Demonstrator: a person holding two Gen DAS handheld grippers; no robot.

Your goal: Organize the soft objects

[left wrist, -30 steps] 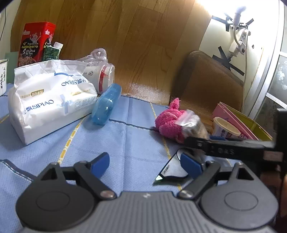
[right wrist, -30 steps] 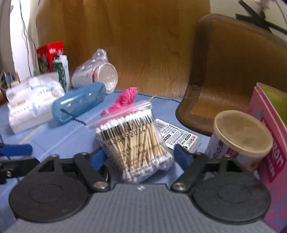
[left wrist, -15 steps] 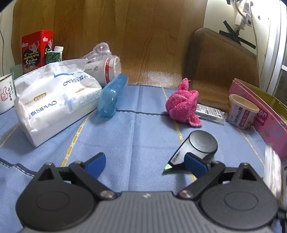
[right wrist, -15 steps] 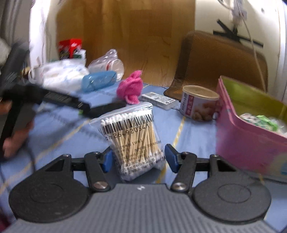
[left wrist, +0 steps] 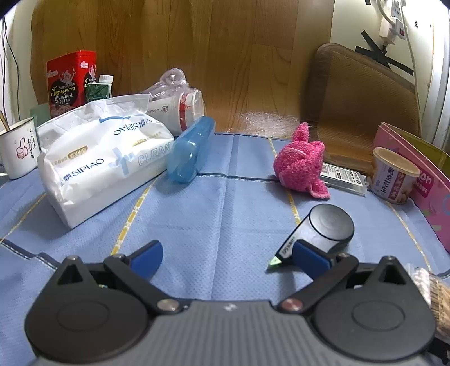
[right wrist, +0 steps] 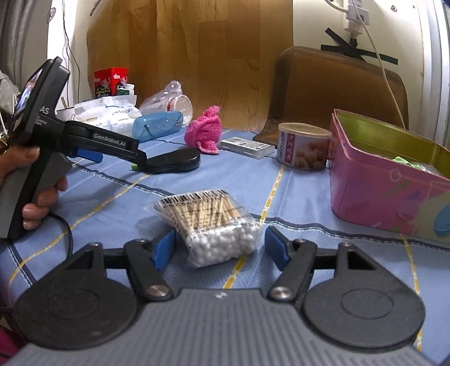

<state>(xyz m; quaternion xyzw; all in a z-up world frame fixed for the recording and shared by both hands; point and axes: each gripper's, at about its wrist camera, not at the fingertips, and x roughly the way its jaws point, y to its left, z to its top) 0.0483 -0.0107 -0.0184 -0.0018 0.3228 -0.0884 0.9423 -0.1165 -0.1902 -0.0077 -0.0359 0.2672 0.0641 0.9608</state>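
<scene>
Evidently the right hand-held gripper (right wrist: 219, 249) is letting go: its jaws are opening around the bag of cotton swabs (right wrist: 209, 225), which lies flat on the blue surface (right wrist: 295, 202) at lower centre, no longer pinched. The left hand-held gripper (left wrist: 226, 257) spreads wide and empty, aimed toward the pink plush toy (left wrist: 301, 162) at centre right, probably the next soft thing for the pink box (right wrist: 388, 180).

A wood-grain panel (left wrist: 174, 42) fills the upper centre — beside it, upper right, a white wall (right wrist: 317, 22) bearing black tape crosses (right wrist: 357, 52), a power strip (left wrist: 392, 17) and a brown woven chair back (left wrist: 362, 93).
</scene>
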